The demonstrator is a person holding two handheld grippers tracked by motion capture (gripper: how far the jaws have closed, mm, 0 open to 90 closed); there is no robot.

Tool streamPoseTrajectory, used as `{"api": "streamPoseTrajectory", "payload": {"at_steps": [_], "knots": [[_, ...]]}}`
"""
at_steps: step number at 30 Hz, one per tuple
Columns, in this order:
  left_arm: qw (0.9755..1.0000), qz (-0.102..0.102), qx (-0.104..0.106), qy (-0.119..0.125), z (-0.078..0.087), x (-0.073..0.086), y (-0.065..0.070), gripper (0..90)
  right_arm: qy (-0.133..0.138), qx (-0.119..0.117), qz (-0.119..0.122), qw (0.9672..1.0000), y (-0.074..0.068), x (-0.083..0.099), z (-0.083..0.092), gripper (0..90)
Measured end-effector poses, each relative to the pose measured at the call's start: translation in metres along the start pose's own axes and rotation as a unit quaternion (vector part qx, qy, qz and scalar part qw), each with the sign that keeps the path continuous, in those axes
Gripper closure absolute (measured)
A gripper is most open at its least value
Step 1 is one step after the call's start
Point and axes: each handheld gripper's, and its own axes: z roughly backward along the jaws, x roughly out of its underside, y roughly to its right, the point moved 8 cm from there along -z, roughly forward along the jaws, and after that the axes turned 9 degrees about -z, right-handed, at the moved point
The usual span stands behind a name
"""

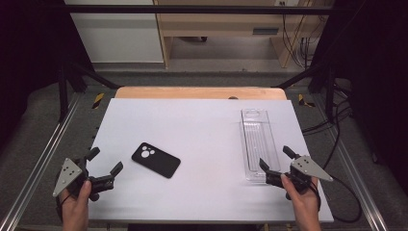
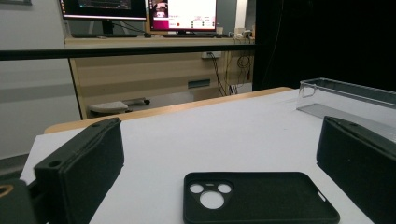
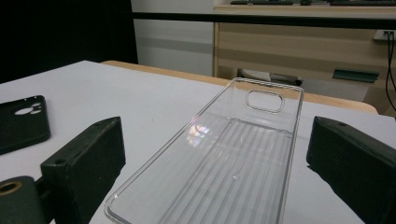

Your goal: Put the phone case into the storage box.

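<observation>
A: What does the work surface look like?

B: A white table top (image 1: 202, 130) with a strip of bare wood (image 1: 199, 92) along its far edge. Taking the clear tray (image 1: 258, 143) as the landmark: it lies lengthwise toward the right side of the white top, flat, with a ribbed floor and a cut-out near its far end.

A: And the black phone case (image 1: 156, 160)?

B: Well to the left of the tray, lying flat and at a slant, camera holes toward the far left. Nothing touches it.

A: The tools?

B: The right gripper (image 1: 277, 162) sits at the tray's near end, jaws spread wide, one to either side of the tray's near end; its own view shows the pads clear of it. It grips nothing. The left gripper (image 1: 105, 160) is far left of the tray, just left of the case, jaws equally wide with the case ahead between them, untouched.

A: The room?

B: Beyond the tray's far end there is a pale wooden desk (image 1: 226, 24) with cables (image 1: 296, 43) hanging at its right, and grey floor. The left gripper view shows monitors (image 2: 140, 14) on that desk. Black frame bars and dark curtains flank the table.
</observation>
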Motion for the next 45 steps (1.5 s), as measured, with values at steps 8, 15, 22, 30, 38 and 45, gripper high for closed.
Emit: {"api": "streamPoseTrajectory", "payload": {"at_steps": [8, 15, 22, 30, 38, 45], "knots": [[1.0000, 0.003, 0.001, -0.008, 0.001, 0.003, 0.001, 1.1, 0.003, 0.003, 0.004, 1.0000, -0.005, -0.003, 0.003, 4.2], [0.9999, 0.005, 0.003, -0.013, -0.002, 0.004, 0.003, 1.1, -0.011, 0.030, 0.022, 0.9992, -0.009, -0.001, 0.008, 3.1], [0.9998, 0.012, -0.001, -0.018, -0.001, 0.007, 0.002, 1.1, 0.009, 0.033, 0.007, 0.9994, -0.042, -0.015, -0.008, 4.3], [0.9993, 0.021, -0.013, -0.026, 0.003, 0.012, -0.005, 1.3, -0.013, -0.045, -0.012, 0.9988, -0.111, -0.024, -0.044, 6.8], [0.9995, 0.015, -0.010, -0.027, 0.000, 0.008, 0.000, 1.3, -0.094, -0.030, 0.011, 0.9951, -0.142, -0.015, -0.097, 11.9], [0.9994, 0.004, -0.007, -0.034, 0.000, 0.010, 0.001, 1.3, -0.157, -0.047, 0.022, 0.9863, -0.158, 0.000, -0.126, 10.6]]}}
